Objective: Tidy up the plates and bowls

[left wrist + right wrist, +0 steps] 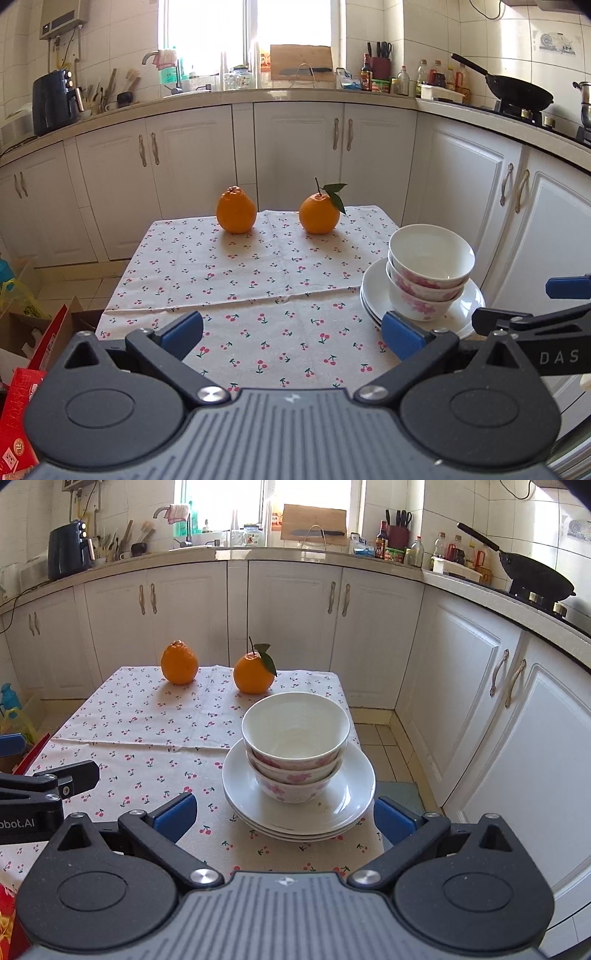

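Note:
Three white bowls with pink flowers [295,749] are nested upright on a stack of white plates [343,805] at the table's near right. The same bowls [430,273] and plates [373,291] show at the right in the left wrist view. My right gripper [283,816] is open and empty, just in front of the plate stack, fingers either side of it. My left gripper [293,332] is open and empty over the cloth, left of the stack.
Two oranges [236,215] [319,214] stand at the far edge of the table with the cherry-print cloth [221,280]. White cabinets [299,147] and a cluttered counter lie behind. Boxes [22,391] sit on the floor at left.

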A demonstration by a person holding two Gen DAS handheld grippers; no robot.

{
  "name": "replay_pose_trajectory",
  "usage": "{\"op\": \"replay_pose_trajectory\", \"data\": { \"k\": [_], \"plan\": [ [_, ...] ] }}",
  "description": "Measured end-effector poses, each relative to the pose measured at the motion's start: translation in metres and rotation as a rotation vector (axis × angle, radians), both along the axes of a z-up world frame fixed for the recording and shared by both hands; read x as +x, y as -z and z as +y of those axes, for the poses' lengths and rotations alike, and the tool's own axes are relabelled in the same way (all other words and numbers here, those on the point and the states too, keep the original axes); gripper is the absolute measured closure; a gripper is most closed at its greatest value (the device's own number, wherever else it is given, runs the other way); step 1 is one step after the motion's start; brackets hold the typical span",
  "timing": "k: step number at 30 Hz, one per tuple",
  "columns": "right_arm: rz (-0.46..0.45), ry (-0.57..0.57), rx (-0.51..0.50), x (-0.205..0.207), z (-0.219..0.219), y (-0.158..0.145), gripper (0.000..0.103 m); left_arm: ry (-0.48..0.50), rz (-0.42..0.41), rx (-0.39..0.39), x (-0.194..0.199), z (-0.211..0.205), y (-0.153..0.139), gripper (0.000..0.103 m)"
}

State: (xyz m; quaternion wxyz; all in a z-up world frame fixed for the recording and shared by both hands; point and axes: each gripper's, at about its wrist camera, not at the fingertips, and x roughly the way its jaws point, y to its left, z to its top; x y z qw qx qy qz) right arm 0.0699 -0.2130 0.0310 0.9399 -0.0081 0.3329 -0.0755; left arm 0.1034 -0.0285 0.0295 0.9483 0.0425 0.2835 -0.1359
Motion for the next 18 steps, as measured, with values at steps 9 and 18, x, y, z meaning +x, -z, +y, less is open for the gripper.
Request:
{"op": "replay_pose_trajectory", "data": {
  "k": [9,18],
  "plan": [
    [-0.01,-0.004,0.012,0.0025,0.004,-0.002,0.0,-0.021,0.004,0.026,0.0013,-0.0022,0.0024,0.001],
    [0.004,0.001,0.029,0.0061,0.0032,0.0039,0.0,-0.033,0.019,0.035,0.0021,-0.0038,0.0064,0.001]
  ]
}}
